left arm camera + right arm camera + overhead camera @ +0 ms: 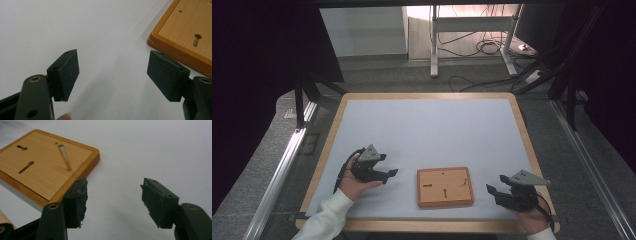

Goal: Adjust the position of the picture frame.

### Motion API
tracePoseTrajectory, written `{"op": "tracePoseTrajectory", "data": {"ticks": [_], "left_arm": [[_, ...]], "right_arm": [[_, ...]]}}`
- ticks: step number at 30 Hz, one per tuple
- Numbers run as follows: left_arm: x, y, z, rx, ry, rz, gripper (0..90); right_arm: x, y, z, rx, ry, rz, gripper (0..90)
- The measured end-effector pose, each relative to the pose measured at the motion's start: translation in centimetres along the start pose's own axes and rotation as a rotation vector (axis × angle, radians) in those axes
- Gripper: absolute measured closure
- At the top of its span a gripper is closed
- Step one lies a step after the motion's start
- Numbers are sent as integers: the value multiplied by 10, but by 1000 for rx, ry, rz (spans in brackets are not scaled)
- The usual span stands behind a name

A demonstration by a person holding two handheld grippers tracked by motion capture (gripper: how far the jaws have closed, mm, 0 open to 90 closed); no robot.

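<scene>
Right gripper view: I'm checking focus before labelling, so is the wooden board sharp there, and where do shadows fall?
Right gripper view: wooden board and its peg reasonably sharp, shadow under the board's near edge. Left gripper view: near pads soft, faint shadow between them. High view: even light, dark surroundings.

No writing, label, brand, number or sign can be read anywhere here: the wooden board [445, 187] carries just slots and holes, and the counter [427, 130] is plain white, unmarked.
</scene>
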State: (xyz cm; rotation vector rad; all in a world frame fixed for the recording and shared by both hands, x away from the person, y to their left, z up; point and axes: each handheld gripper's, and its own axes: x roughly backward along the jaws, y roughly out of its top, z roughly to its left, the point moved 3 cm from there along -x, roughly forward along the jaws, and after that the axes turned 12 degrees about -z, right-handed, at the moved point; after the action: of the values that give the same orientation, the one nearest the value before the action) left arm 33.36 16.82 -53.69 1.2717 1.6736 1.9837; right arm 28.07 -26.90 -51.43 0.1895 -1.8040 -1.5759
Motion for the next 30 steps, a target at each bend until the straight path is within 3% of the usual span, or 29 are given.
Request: {"op": "tracePoseTrajectory", "data": {"ticks": [17,30], "left_arm": [[-3,-2,1,-5,-9,14,251],[-2,-3,1,-8,-11,16,250]], "right_arm": [[-37,3,38,58,138,37,407],[-63,13,45,77,149,50,726]]}}
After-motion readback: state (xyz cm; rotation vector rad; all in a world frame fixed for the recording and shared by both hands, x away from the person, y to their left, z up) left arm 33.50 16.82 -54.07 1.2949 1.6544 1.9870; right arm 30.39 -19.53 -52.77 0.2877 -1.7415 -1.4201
